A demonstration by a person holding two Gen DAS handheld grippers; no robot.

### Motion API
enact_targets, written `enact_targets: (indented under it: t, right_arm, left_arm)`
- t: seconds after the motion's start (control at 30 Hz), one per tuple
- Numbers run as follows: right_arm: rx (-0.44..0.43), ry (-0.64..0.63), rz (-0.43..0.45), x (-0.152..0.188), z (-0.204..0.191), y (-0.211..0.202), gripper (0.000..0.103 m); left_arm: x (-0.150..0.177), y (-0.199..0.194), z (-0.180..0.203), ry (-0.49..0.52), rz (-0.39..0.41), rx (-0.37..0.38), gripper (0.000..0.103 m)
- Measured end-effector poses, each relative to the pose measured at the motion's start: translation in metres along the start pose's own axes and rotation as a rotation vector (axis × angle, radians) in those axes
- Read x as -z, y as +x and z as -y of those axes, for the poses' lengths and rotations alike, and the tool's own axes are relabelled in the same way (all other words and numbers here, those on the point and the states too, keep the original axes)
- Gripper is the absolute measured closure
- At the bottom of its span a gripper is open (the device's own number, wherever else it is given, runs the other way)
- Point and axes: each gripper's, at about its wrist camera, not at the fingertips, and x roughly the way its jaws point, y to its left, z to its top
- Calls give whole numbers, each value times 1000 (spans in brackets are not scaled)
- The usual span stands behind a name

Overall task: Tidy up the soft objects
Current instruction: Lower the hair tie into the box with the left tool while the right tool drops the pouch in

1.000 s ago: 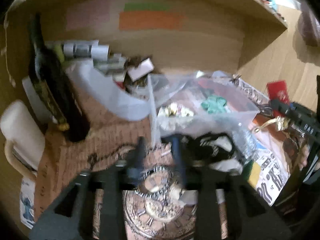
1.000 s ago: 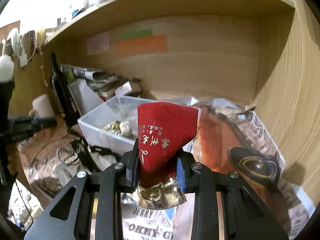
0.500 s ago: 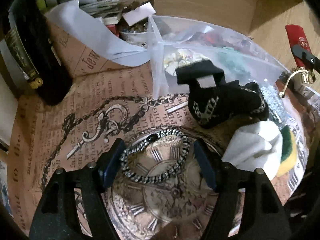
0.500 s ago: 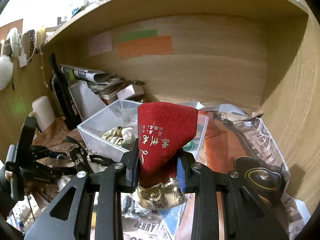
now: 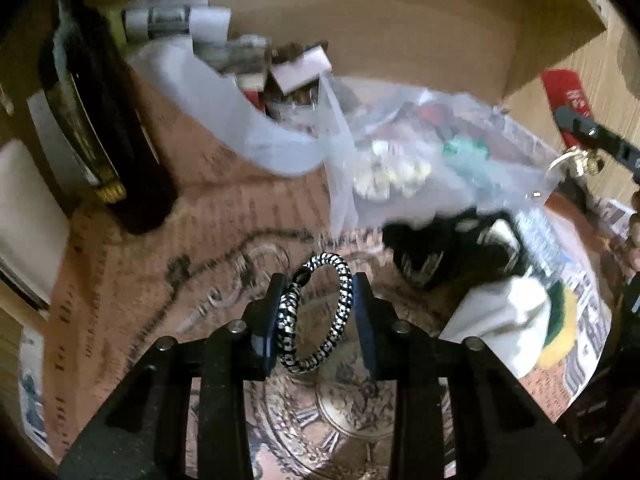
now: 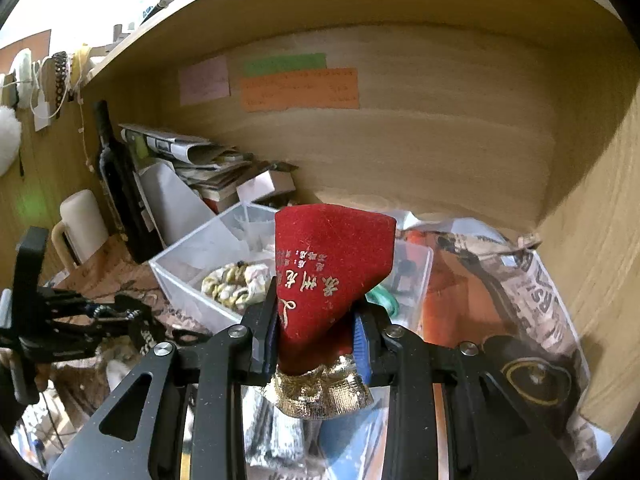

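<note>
My left gripper point(image 5: 318, 292) is shut on a black-and-white braided bracelet point(image 5: 320, 316) and holds it above the printed paper. My right gripper point(image 6: 316, 308) is shut on a red velvet pouch point(image 6: 332, 276) with gold lettering and a gold trim; the pouch also shows in the left wrist view point(image 5: 566, 96). A clear plastic box point(image 6: 192, 268) holds a cream-and-gold scrunchie point(image 6: 236, 284) and a green item point(image 6: 384, 300). A black patterned pouch point(image 5: 448, 252), a white cloth point(image 5: 500, 324) and a yellow-green sponge point(image 5: 560, 328) lie right of the left gripper.
A dark wine bottle point(image 5: 100, 132) and a white mug point(image 6: 82, 220) stand at the left. Rolled newspapers and books point(image 6: 192, 156) are stacked at the back. The wooden cubby's right wall point(image 6: 600, 240) is close. A black disc point(image 6: 536, 380) lies at the right.
My left gripper has closed on the bracelet and lifted it off the paper. The right gripper holds the red pouch as before, nearly still.
</note>
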Motion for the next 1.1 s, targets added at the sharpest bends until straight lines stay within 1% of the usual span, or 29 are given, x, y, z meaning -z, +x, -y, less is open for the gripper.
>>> enact_targets:
  t: [0.07, 0.13, 0.27, 0.43, 0.53, 0.6, 0.73, 0.93, 0.97, 1.03, 1.07, 1.1]
  right_arm:
    - [-1, -4, 14, -5, 0, 0, 76]
    - [2, -9, 35, -12, 0, -1, 76]
    - [-4, -9, 63, -27, 1, 2, 76]
    - [-3, -14, 67, -37, 0, 14, 75]
    - [-20, -4, 39, -38, 0, 27, 74]
    - [-32, -6, -1, -34, -2, 40, 74]
    - [-36, -37, -78, -23, -9, 65, 74]
    - [-47, -65, -198, -8, -12, 95, 74]
    - [-46, -66, -210, -7, -11, 98, 74]
    - [-46, -65, -230, -6, -9, 102, 70]
    - [-45, -62, -235, -5, -8, 103, 63]
    - [-41, -60, -234, -5, -7, 102, 58]
  left_arm:
    - [-10, -10, 0, -4, 34, -3, 70]
    - [-23, -20, -1, -12, 68, 11, 70]
    - [-50, -30, 8, 7, 128, 18, 70]
    - [-80, -27, 19, 22, 171, 63, 70]
    - [-99, -13, 29, 26, 156, 100, 70]
    - [-108, 0, 38, 31, 132, 112, 70]
    - [-126, 34, 48, 25, 60, 140, 70]
    - [-135, 74, 62, 50, -24, 133, 69]
    - [-136, 78, 65, 55, -37, 132, 66]
    - [-136, 87, 68, 66, -53, 119, 55]
    - [-136, 88, 70, 68, -52, 111, 52]
    - [-135, 88, 71, 71, -52, 104, 46]
